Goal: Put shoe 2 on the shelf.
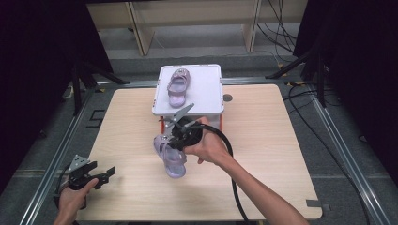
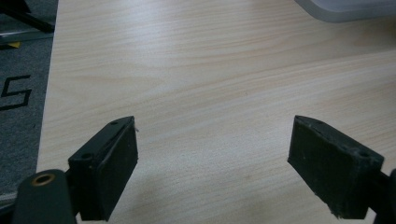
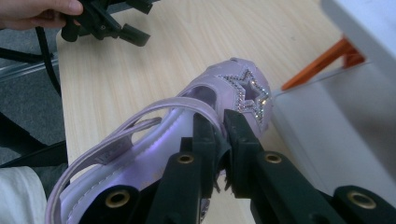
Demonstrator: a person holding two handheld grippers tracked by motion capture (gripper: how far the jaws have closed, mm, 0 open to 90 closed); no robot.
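Note:
A lilac child's sandal (image 1: 171,159) with a sparkly star on its toe (image 3: 250,93) hangs above the middle of the wooden table (image 1: 263,154). My right gripper (image 1: 177,137) (image 3: 223,122) is shut on the sandal's strap, its jaws pinched close together. A matching sandal (image 1: 178,86) lies flat on the white raised platform (image 1: 206,91) at the table's far side. My left gripper (image 1: 104,176) (image 2: 215,158) rests at the near left corner of the table, jaws wide apart with nothing between them.
The platform stands on orange legs (image 3: 322,65) just beyond the lifted sandal. A black cable (image 1: 232,183) trails from the right gripper along the forearm. Bare tabletop lies right of the held sandal. Grey floor and metal rails (image 1: 338,150) surround the table.

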